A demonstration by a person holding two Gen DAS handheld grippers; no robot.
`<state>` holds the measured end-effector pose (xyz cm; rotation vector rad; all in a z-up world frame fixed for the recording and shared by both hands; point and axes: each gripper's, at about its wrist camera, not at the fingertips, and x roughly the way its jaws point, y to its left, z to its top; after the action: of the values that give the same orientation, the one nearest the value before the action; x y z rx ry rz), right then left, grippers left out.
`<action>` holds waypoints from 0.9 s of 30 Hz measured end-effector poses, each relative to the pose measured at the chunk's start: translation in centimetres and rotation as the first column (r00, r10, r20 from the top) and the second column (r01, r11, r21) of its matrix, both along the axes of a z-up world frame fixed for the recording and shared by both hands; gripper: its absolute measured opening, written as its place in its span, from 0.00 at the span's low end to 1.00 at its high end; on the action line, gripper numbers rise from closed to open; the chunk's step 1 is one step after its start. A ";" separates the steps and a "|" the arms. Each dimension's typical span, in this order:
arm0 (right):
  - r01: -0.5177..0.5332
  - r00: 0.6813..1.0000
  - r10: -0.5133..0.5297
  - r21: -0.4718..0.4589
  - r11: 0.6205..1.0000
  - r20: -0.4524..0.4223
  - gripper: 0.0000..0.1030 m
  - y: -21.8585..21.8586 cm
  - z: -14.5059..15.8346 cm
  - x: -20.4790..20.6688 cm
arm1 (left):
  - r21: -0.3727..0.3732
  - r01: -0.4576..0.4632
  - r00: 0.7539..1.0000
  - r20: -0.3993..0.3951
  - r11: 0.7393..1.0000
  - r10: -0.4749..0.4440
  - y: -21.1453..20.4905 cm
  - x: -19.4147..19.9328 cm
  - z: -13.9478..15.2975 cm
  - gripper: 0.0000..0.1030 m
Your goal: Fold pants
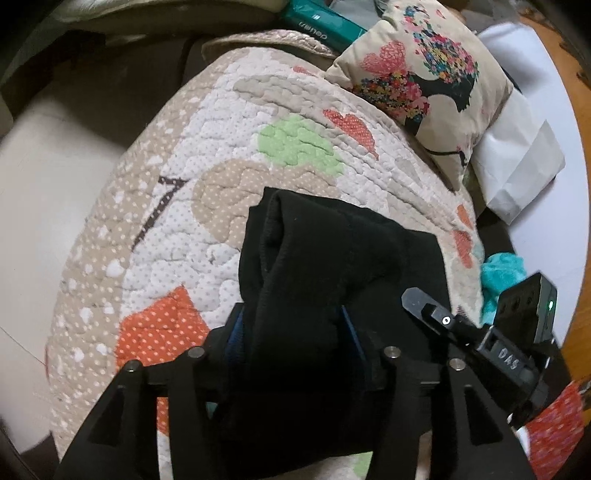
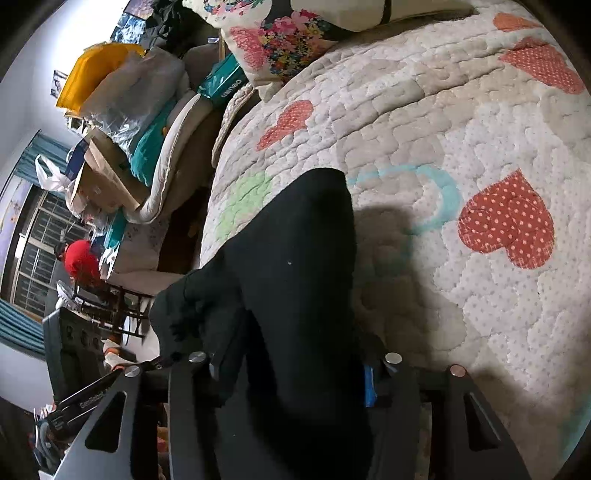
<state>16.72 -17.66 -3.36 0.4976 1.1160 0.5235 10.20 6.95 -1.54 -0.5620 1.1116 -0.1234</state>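
Pants point(image 1: 332, 280), black and bunched, fill the lower middle of the left wrist view, lying over a quilted bedspread point(image 1: 207, 177) patched with orange hearts, a green blob and beige dotted shapes. The left gripper point(image 1: 291, 343) is clamped on the cloth: a thick fold of the fabric sits between its two blue-padded fingers point(image 1: 233, 332) and rises out ahead of them, with a stitched hem running up the left edge of the fold. At the right of this view the right gripper point(image 1: 424, 299) reaches in, its black tip resting at the edge of the same dark cloth. A floral cushion point(image 1: 424, 77) lies at the far end of the bedspread, with a white bag point(image 1: 517, 166) beside it and a teal box point(image 1: 325, 22) behind.

From the right wrist view, the pants point(image 2: 295, 258) stretch away from the camera as a long dark strip over the bedspread point(image 2: 443, 129), casting a shadow to the right. The right gripper point(image 2: 295, 373) is closed on the fabric, which passes between its fingers point(image 2: 369, 384) and hides most of them. The left gripper point(image 2: 99, 391) shows at the lower left edge, next to a crumpled end of the cloth. Beyond the bed's left side stand piled bags, a yellow item point(image 2: 99, 70) and a window point(image 2: 40, 243).
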 end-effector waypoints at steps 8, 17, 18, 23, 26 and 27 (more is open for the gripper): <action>-0.045 0.998 0.049 0.091 0.995 -0.043 0.52 0.4 -1.4 1.1 | 0.002 0.061 0.998 0.006 0.998 -0.061 -1.5 0.8 -0.9 0.45; -0.050 0.999 0.050 0.051 0.997 0.012 0.29 1.3 1.6 -0.2 | -0.025 0.038 0.999 0.036 0.999 -0.037 -1.4 0.0 0.6 0.33; -0.050 0.998 0.049 0.042 0.998 0.024 0.29 1.5 2.0 -0.4 | -0.031 0.036 0.999 0.041 0.999 -0.035 -1.3 -0.1 0.9 0.33; -0.044 0.997 0.043 0.023 0.999 0.068 0.28 1.7 3.6 -1.1 | -0.002 0.041 0.995 0.086 0.999 -0.041 -1.6 -0.4 2.3 0.33; -0.037 0.996 0.035 0.027 0.999 0.078 0.28 1.4 4.2 -1.4 | 0.060 0.049 0.991 0.122 0.997 -0.056 -2.3 -0.6 3.3 0.33; -0.033 0.996 0.031 0.028 0.999 0.079 0.28 1.4 4.3 -1.4 | 0.080 0.051 0.989 0.132 0.996 -0.061 -2.5 -0.7 3.6 0.33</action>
<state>15.32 -16.27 0.98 0.4812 1.0435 0.5832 9.45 4.42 2.04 -0.4479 0.9965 -0.1645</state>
